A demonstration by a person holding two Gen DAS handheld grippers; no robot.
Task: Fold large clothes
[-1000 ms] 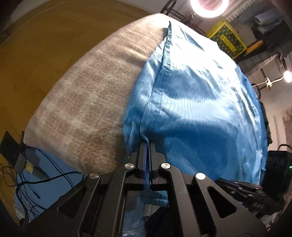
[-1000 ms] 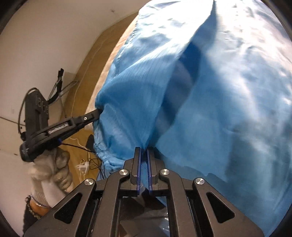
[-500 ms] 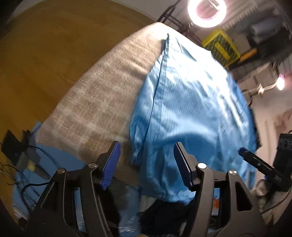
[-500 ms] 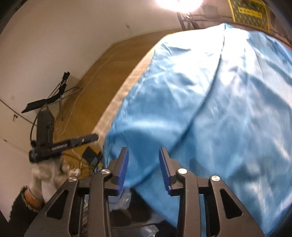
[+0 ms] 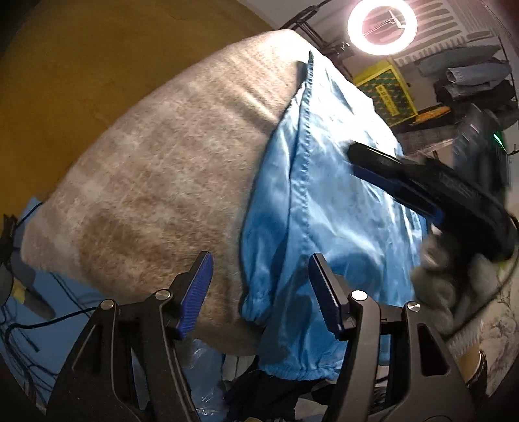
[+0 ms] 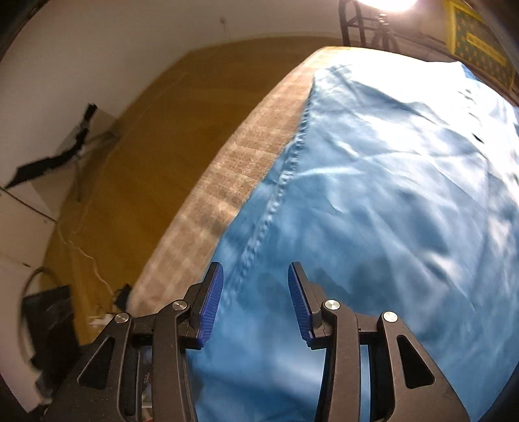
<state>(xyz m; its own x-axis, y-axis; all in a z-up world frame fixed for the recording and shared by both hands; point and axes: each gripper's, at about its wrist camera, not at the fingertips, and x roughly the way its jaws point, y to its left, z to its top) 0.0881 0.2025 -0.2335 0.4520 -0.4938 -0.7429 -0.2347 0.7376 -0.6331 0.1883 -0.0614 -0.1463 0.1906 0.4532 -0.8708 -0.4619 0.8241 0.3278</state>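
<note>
A large light-blue garment [image 5: 327, 181] lies spread on a beige-covered table [image 5: 155, 181], with its elastic cuff [image 5: 256, 308] hanging over the near edge. My left gripper [image 5: 259, 289] is open and empty, just short of that cuff. My right gripper [image 6: 256, 302] is open and empty, hovering over the blue garment [image 6: 389, 201] near its stitched seam [image 6: 275, 194]. The right gripper also shows in the left wrist view [image 5: 418, 185], above the cloth, held by a gloved hand.
The table's beige cover [image 6: 233, 168] is bare left of the garment. Beyond it is brown floor [image 6: 168, 107] with cables. A ring light [image 5: 382, 26], a yellow crate [image 5: 386, 94] and dark stacked clothes [image 5: 470, 74] stand behind the table.
Both grippers were shut on the blue garment a second ago. Both have opened and let it go, and the cloth now lies flat on the table. The right gripper has moved over the garment.
</note>
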